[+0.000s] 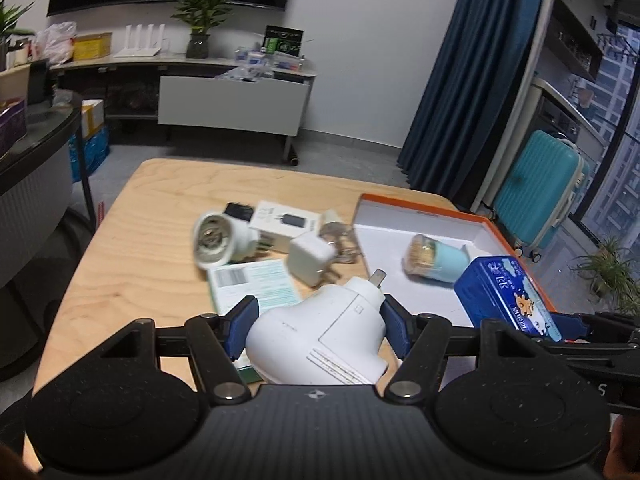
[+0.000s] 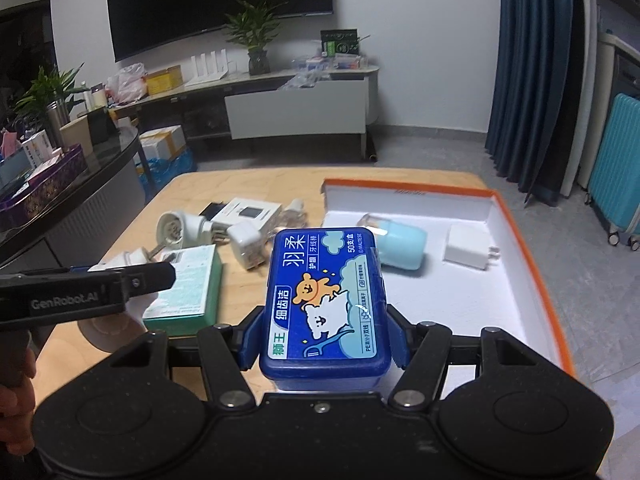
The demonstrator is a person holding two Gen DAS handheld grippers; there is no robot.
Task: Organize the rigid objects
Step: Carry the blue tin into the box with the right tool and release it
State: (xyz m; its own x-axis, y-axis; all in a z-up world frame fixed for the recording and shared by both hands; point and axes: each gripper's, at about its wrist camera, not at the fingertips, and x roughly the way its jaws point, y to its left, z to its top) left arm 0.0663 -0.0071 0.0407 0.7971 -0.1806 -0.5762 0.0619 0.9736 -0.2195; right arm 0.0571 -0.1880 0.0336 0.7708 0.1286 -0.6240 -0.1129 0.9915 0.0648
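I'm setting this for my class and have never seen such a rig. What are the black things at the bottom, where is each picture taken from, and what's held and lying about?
A person holds hand tongs, one per hand, each with a camera looking along its fingers. In the left view, the left tongs grip a white plug. In the right view, the right tongs grip a blue box. The wooden table carries chargers, small boxes and an orange-rimmed tray holding a pale blue jar and a white charger.
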